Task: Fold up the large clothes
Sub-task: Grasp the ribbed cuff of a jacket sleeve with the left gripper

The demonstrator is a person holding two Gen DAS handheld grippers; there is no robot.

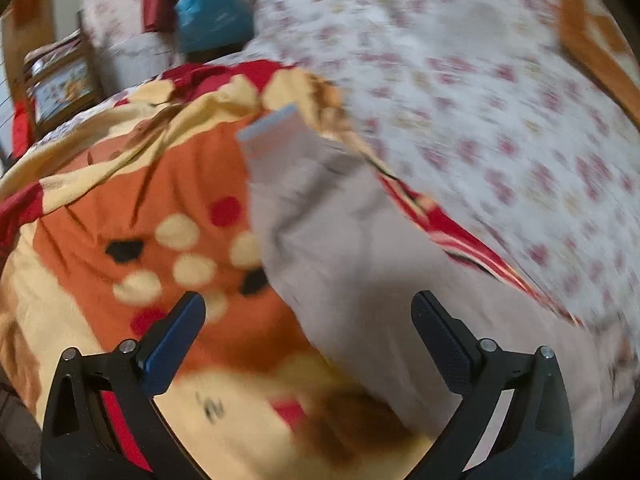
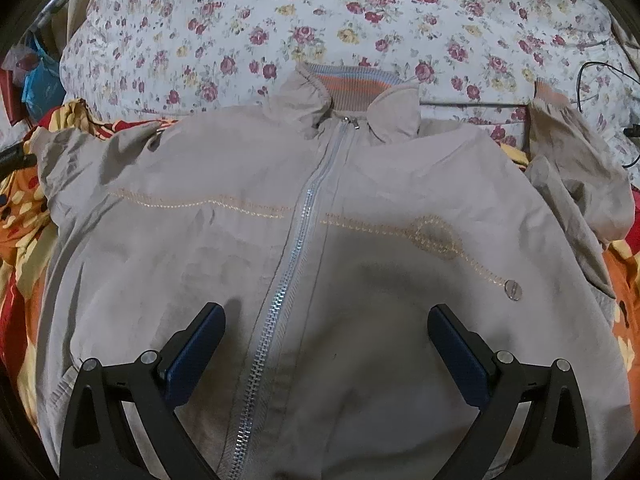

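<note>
Left gripper [image 1: 308,332]: jaws spread wide with nothing between them, hovering over the orange blanket and the edge of a sleeve; the left wrist view is blurred.
Orange blanket [image 1: 120,208]: orange, cream and red with round spots, rumpled, lying over the bed under the jacket.
Left sleeve [image 1: 320,216]: beige, stretched away from the left gripper across the blanket, ending in a pale ribbed cuff [image 1: 272,124].
Jacket [image 2: 200,240]: beige, spread front up on the bed, collar at the far side, hem nearest the right gripper.
Zipper [image 2: 296,248]: silver, closed up to the collar, running down the middle of the jacket between the two right gripper fingers.
Collar [image 2: 352,94]: ribbed lining with orange and grey stripes, flaps folded outward.
Stitching [image 2: 432,236]: orange line across the chest with a loop on the right side, ending by a small round button [image 2: 513,291].
Right sleeve [image 2: 576,160]: bent and bunched beside the jacket body, cuff pointing toward the flowered sheet.
Flowered sheet [image 2: 280,20]: white with red and yellow roses, covering the bed beyond the collar.
Right gripper [image 2: 326,348]: jaws wide apart, empty, above the lower front of the jacket.
</note>
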